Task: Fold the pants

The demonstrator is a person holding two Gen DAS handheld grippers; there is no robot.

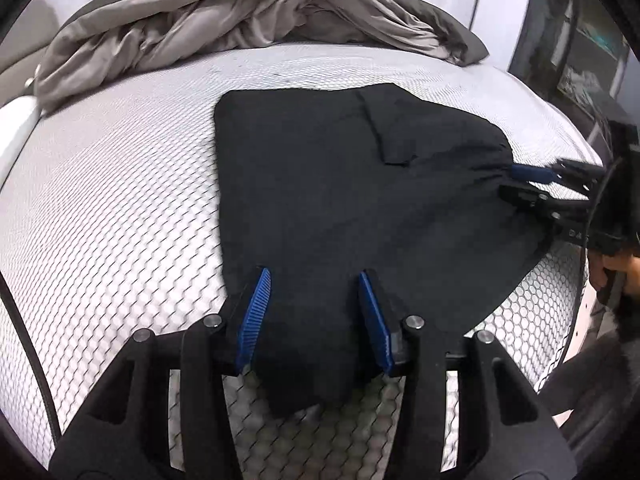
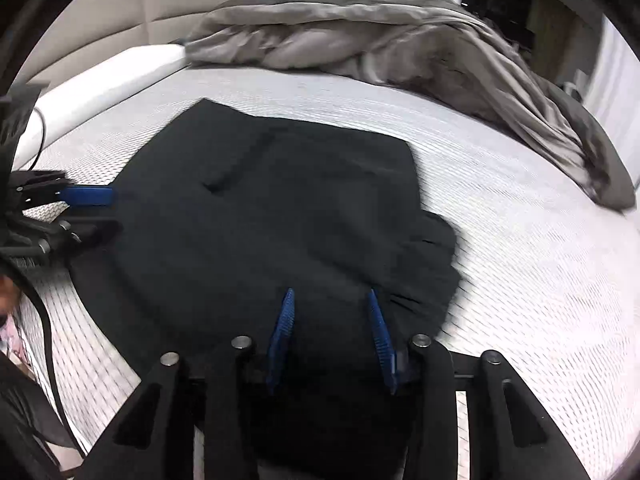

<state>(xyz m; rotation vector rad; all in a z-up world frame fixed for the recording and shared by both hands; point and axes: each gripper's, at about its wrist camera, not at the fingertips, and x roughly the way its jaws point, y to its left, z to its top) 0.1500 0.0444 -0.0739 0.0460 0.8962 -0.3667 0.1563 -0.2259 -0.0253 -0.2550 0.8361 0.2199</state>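
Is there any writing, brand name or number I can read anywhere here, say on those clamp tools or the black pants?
None can be read for sure.
Right gripper: pale marks on its black arm in the left wrist view, perhaps digits, too small and blurred to read.
Black pants: no label or print shows.
Left gripper: no lettering shows.
Mattress: only a honeycomb pattern.
Gray duvet: plain.

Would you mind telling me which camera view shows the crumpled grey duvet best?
The right wrist view: the grey duvet spreads across the far side of the mattress, its right end trailing toward the camera. The left wrist view shows it bunched along the top, cut off by the frame edge.
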